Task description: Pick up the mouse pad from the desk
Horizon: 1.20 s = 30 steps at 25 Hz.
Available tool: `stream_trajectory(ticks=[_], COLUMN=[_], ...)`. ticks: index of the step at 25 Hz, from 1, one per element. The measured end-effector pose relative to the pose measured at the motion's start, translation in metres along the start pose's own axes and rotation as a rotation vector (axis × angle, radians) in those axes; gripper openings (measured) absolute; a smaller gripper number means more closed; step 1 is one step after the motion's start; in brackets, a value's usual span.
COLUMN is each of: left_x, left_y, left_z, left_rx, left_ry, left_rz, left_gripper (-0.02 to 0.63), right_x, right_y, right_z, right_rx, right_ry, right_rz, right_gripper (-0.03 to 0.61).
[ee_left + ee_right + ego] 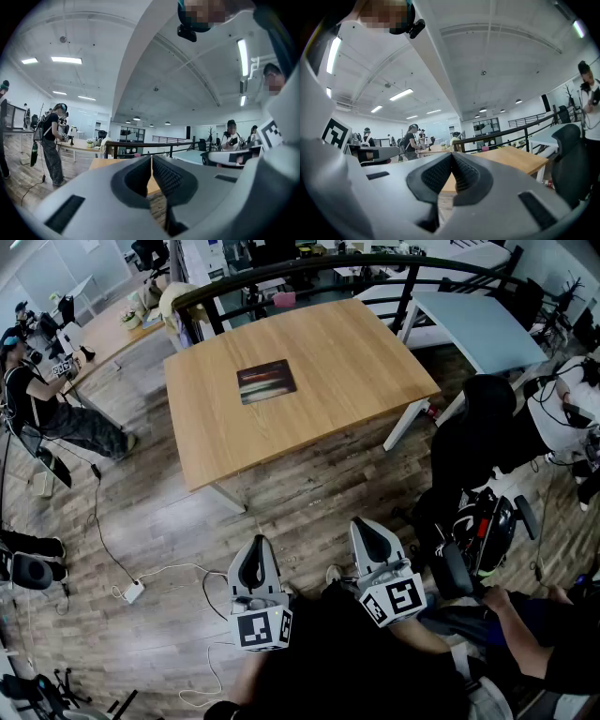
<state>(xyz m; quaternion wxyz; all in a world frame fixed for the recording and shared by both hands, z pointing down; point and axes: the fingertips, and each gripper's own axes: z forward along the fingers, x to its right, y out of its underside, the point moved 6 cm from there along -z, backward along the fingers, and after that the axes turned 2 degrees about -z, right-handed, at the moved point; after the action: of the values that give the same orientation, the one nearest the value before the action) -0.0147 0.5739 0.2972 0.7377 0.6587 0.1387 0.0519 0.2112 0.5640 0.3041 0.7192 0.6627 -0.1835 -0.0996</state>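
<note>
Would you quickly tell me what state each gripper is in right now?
Left gripper: closed, holding nothing.
Right gripper: closed, holding nothing.

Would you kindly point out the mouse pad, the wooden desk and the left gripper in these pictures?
mouse pad (266,382): head view, middle of its dark printed top.
wooden desk (356,352): head view, bare tabletop to the right of the pad.
left gripper (151,159): left gripper view, where its shut jaw tips meet.
</note>
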Motion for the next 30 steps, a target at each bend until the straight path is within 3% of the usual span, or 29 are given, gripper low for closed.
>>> stream_trajectory(ticks=[11, 21, 30], left_x=[0.021, 0.04, 0.029], left_y=[0.006, 0.006, 0.011], left_z=[0.018, 0.027, 0.053], left_rx=[-0.012, 0.008, -0.003], left_ry=[-0.035, -0.126, -0.147], left_rz=[-0.001, 0.01, 0.006], left_gripper=[0.028, 0.029, 0.028], right_x=[0.034, 0.068, 0.078], right_y=[0.001, 0.003, 0.009], right_z=[0.002, 0.016, 0.048], right_rx=[-0.013, -0.019, -0.028], right_ry=[-0.017, -0.099, -0.111], right_rz=[0.028, 0.007, 0.019], right_gripper=[0.031, 0.032, 0.031])
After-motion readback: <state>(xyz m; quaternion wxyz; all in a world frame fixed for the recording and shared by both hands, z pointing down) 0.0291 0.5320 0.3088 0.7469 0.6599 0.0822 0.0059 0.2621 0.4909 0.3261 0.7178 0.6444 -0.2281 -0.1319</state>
